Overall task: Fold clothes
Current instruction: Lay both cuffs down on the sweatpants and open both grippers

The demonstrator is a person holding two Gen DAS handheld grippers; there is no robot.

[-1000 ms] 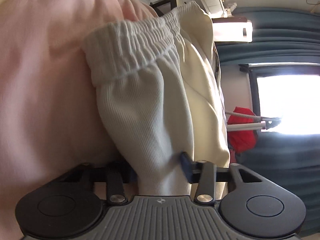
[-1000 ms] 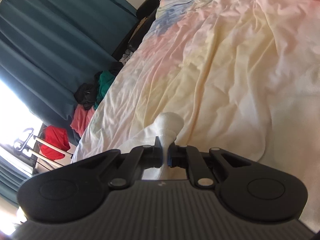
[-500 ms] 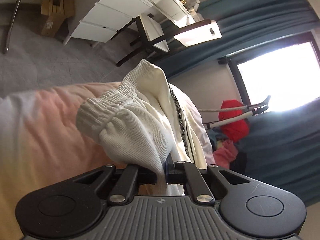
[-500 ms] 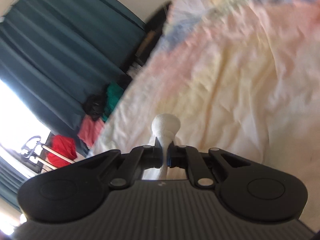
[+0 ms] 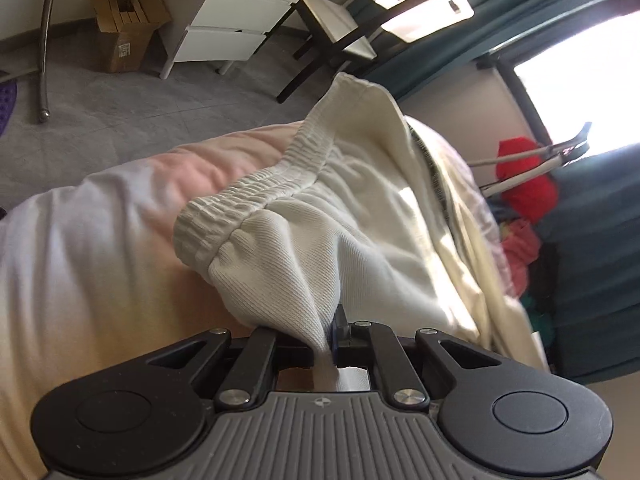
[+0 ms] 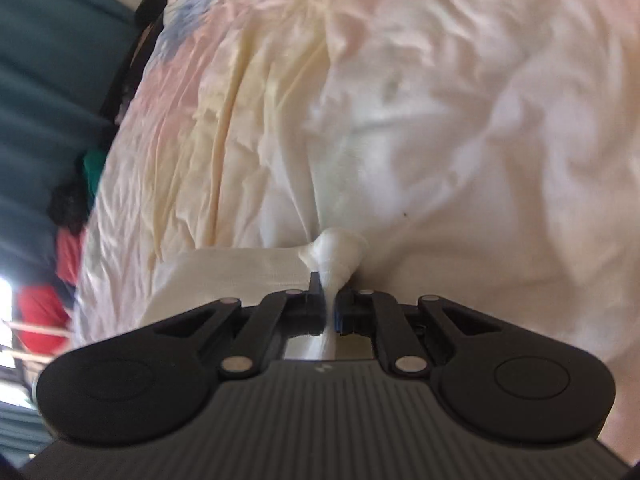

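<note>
Both grippers pinch white shorts [image 5: 320, 240], waistband [image 5: 256, 196] leftward.

No legible text. Cardboard box [image 5: 128, 30] carries a small printed label, too small to read. Dark printed band along the white garment [image 5: 304, 216] is blurred, unreadable.

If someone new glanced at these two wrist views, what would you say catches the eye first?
Most striking is the white ribbed garment with its gathered elastic waistband, pinched low in the left view by the left gripper. In the right view, the right gripper squeezes a small knob of the same white fabric above the rumpled pastel bedspread. A bright red bundle glows by the window.
</note>
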